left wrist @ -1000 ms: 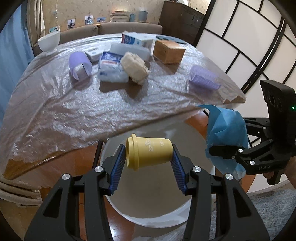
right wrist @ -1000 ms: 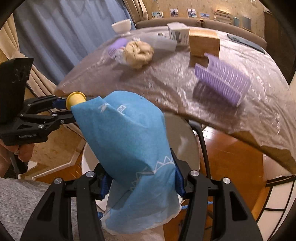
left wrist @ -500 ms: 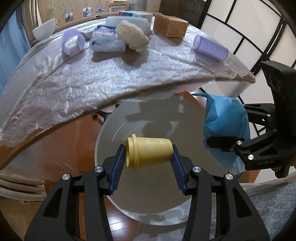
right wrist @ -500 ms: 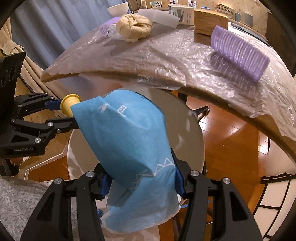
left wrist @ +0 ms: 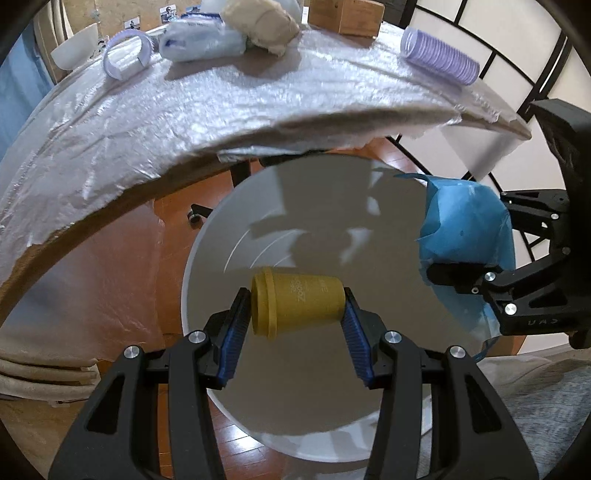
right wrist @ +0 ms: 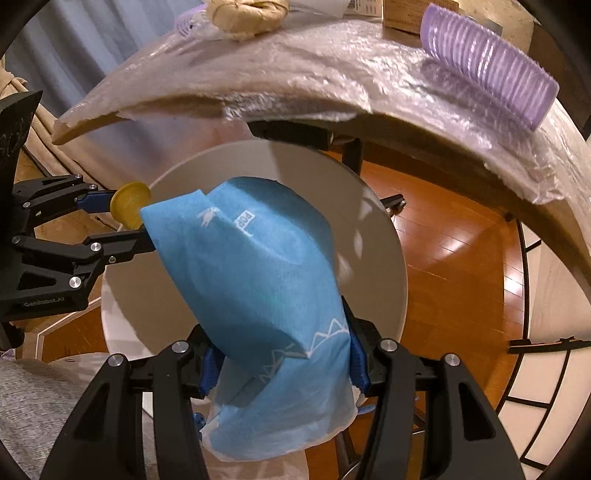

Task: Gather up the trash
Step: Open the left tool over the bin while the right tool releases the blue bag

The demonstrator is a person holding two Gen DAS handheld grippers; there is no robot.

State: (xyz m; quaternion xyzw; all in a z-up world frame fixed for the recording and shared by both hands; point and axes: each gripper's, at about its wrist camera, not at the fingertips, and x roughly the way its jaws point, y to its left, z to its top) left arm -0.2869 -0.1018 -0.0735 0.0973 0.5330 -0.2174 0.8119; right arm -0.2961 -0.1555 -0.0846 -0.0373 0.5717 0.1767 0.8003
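My left gripper (left wrist: 293, 314) is shut on a yellow paper cup (left wrist: 295, 307), held on its side above the open white trash bin (left wrist: 207, 266). My right gripper (right wrist: 280, 354) is shut on a crumpled blue wrapper (right wrist: 251, 273), held over the same bin (right wrist: 391, 266). In the left wrist view the blue wrapper (left wrist: 465, 236) and right gripper (left wrist: 443, 275) are at the right, over the bin's rim. In the right wrist view the yellow cup (right wrist: 129, 206) and left gripper (right wrist: 118, 218) are at the left.
A table covered in plastic film (left wrist: 184, 122) rises just beyond the bin. On it lie purple rollers (left wrist: 439, 61) (right wrist: 487, 70), a beige cloth bundle (left wrist: 262, 22), a plastic pack (left wrist: 203, 37), a white bowl (left wrist: 74, 48). Wooden floor (right wrist: 454, 236) lies around; a paper screen (left wrist: 480, 44) stands right.
Both grippers have moved down from table height with the cup and the wrapper still held. They now sit lower and closer over the bin's opening, below the table edge.
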